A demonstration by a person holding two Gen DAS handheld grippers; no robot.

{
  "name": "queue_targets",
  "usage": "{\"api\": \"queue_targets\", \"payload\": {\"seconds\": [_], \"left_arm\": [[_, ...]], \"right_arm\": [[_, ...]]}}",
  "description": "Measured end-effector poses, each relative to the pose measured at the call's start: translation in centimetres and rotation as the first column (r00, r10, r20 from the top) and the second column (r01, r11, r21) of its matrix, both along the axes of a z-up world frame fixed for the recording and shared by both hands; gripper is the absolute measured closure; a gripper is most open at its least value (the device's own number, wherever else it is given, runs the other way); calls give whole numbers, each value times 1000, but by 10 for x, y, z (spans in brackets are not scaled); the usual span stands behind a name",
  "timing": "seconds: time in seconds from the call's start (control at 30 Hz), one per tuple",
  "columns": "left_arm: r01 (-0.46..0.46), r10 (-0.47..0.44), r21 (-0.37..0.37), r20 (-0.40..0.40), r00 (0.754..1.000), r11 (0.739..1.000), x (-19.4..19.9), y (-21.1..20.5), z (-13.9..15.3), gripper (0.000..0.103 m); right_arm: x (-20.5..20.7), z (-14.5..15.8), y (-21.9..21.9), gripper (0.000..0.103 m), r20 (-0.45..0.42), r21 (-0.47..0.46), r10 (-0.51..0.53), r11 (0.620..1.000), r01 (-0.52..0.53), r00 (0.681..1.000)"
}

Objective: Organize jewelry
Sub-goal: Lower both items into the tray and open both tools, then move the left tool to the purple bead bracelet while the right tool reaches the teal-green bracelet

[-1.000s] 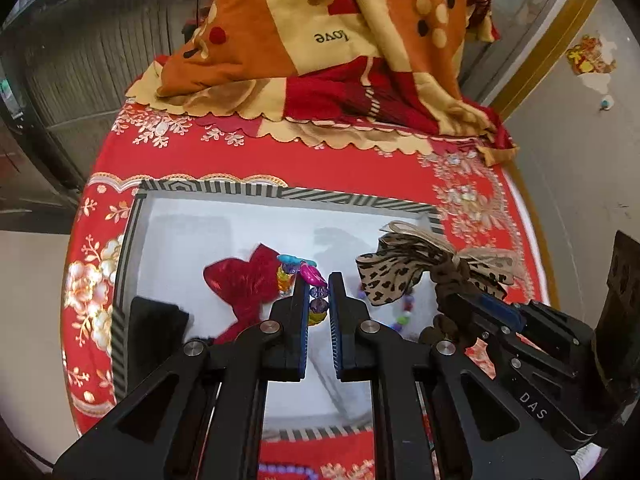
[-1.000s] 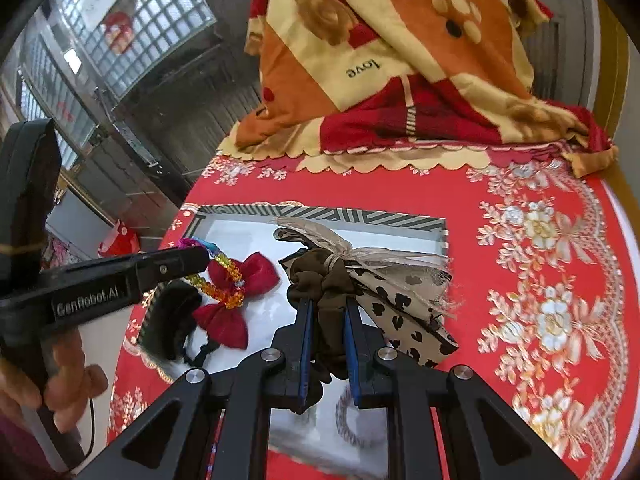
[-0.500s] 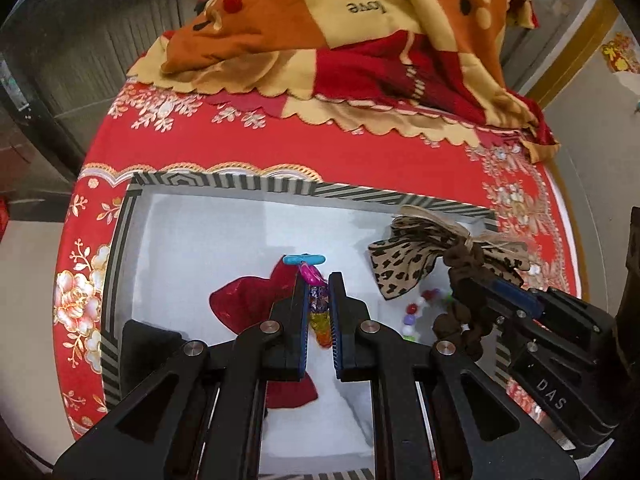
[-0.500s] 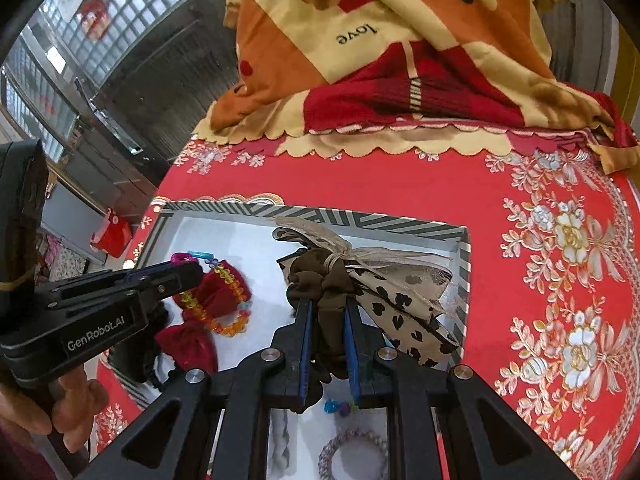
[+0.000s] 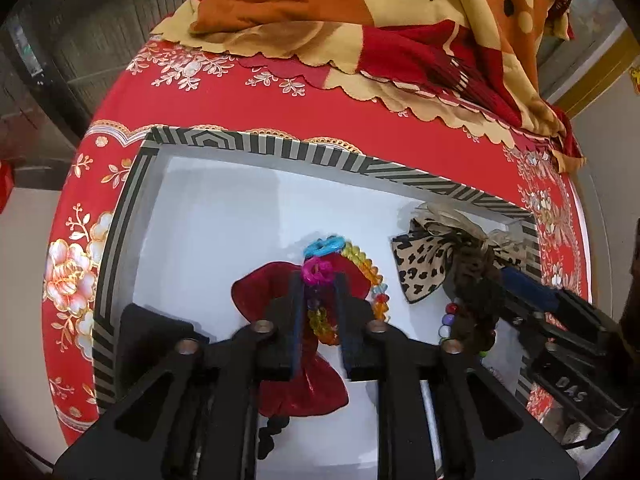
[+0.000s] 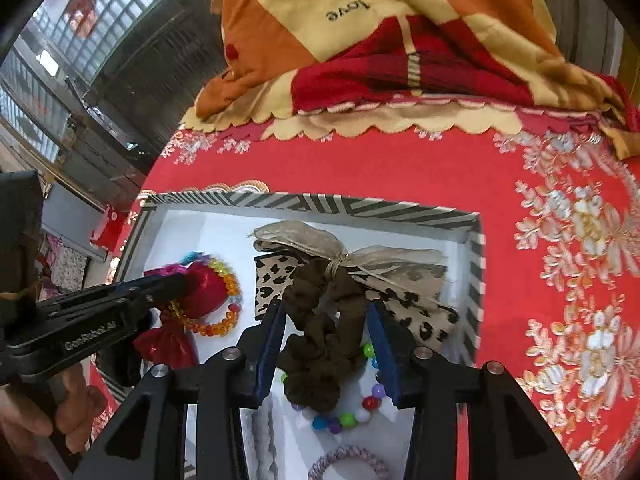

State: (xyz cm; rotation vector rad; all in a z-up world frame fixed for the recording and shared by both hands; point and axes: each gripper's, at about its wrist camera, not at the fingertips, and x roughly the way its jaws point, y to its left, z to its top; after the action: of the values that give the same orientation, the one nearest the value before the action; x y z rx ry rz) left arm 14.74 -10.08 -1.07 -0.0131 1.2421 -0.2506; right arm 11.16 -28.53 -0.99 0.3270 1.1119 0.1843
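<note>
Both jaws just opened: bracelet [image 5: 320,280] lies between L gripper [image 5: 319,280] pads, scrunchie [image 6: 324,320] between R gripper [image 6: 326,312], unpinched, in box [image 6: 308,202].

I take this for a lived-in home. The bench wears a red tablecloth [image 6: 400,168] printed with gold and white flowers, and a folded orange-and-red blanket [image 6: 360,40] with the word "love" lies at its far edge. Off to my left I see a barred window [image 6: 100,12] and a dim, cluttered room.
</note>
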Motion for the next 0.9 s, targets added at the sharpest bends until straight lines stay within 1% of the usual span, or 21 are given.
{"api": "queue_targets", "payload": {"seconds": [0.07,0.1,0.3,0.43,0.63,0.8,0.9], "left_arm": [[-2,2,-3,6,1000,1000,-4,0,3,64],[0,0,-10,9,1000,1000,-7,0,5,64],[14,-15,6,39,999,1000,-25,-2,20,63],[15,-16,18,69,997,1000,-43,1,33,63],[24,-28,36,110,993,999,-75,6,47,63],[29,-33,35,118,992,999,-101,13,53,63],[31,-34,32,107,994,999,-117,19,53,63]], "right_arm": [[-6,7,-3,62,11,9,-6,1000,6,1000],[-10,10,-4,62,15,12,-8,1000,8,1000],[-36,30,-2,62,45,-10,-8,1000,8,999],[-59,43,-1,61,65,-7,-15,1000,15,998],[-96,57,8,60,83,-29,-4,1000,7,997],[-130,65,8,59,93,-38,-7,999,11,996],[-154,67,5,59,89,-44,-10,999,13,996]]}}
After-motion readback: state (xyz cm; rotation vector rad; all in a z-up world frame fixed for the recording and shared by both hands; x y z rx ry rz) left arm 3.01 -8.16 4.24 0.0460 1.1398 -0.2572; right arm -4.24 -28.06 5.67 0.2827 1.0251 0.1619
